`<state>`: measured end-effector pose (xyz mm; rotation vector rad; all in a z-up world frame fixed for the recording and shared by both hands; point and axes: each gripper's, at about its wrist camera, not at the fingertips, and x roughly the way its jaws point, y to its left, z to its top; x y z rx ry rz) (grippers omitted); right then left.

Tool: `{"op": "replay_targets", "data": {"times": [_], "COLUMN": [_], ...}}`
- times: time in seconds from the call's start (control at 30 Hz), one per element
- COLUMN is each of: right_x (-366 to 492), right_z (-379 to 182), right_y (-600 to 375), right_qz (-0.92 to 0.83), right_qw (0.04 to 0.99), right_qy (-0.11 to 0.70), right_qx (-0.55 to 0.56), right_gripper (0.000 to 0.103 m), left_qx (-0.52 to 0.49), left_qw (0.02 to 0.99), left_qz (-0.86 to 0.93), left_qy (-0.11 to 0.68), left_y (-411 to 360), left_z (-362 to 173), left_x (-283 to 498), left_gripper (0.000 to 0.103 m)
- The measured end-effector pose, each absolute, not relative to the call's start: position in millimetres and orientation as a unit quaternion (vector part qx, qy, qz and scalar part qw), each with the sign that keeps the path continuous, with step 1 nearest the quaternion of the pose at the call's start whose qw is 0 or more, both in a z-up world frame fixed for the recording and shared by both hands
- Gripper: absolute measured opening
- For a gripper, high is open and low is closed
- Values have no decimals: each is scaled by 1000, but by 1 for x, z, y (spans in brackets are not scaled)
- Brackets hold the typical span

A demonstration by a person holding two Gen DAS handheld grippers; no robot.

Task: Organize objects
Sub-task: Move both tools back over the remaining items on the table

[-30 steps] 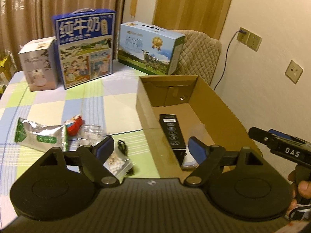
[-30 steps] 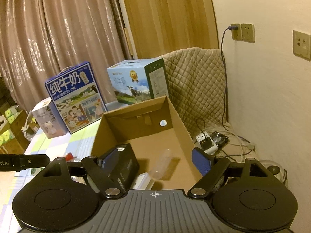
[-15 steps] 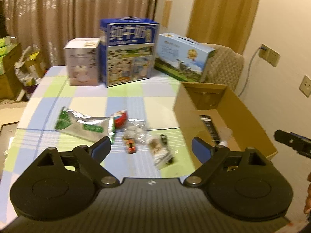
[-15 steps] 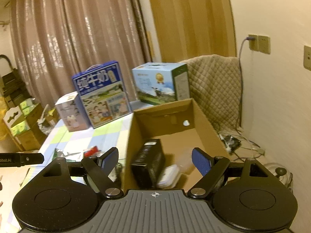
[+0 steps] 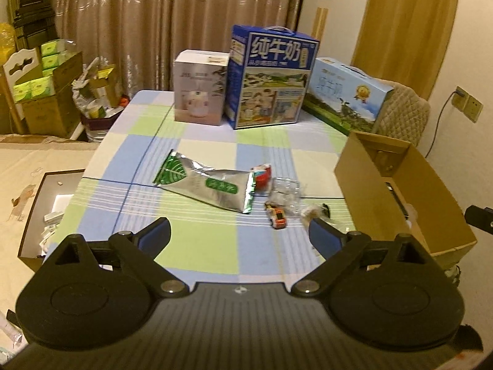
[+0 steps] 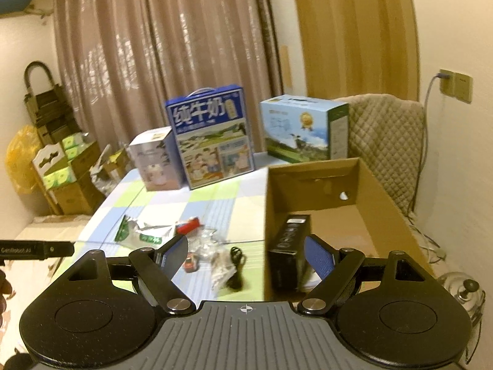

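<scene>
Left gripper (image 5: 239,233) hovers wide open and empty above the near edge of a checked table (image 5: 197,129). Beyond it lie a silver-green pouch (image 5: 212,185), a toy car (image 5: 277,215) and small wrappers. Right gripper (image 6: 246,252), also wide open and empty, faces a cardboard box (image 6: 382,197) at right, holding a black carton (image 6: 288,240)

The cardboard box (image 5: 397,203) has its near wall hiding most of the black carton (image 6: 288,256) in the left view (only a sliver shows), and at 3 o'clock the right gripper (image 5: 479,219) is cut by the frame edge; small clutter (image 6: 226,260) blurs
</scene>
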<state>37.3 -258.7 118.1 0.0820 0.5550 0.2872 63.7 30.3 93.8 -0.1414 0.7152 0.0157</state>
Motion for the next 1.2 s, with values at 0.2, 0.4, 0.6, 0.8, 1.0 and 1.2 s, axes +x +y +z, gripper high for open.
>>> {"op": "replay_targets", "data": {"times": [0.2, 0.4, 0.6, 0.8, 1.0, 1.2], "right_x": [36, 43, 57, 87, 121, 155], "right_z": [107, 92, 70, 38, -1, -36], "right_y": [-234, -209, -184, -162, -145, -132], "right_qz": [168, 191, 213, 216, 212, 198], "right_qw": [946, 940, 933, 925, 918, 911], "right_qy": [276, 282, 288, 309, 328, 344], "right_qx": [16, 0, -26, -36, -71, -109], "right_gripper": [80, 80, 80, 75, 69, 61], "left_qx": [-77, -80, -78, -77, -73, -67], "left_qw": [932, 929, 925, 918, 913, 910], "left_qz": [19, 26, 33, 36, 22, -6], "left_qy": [354, 361, 370, 389, 401, 409], "left_y": [44, 54, 66, 75, 74, 65], "left_z": [85, 73, 56, 28, -3, -26], "left_x": [63, 68, 83, 110, 141, 172], "left_gripper": [94, 95, 96, 96, 96, 95]}}
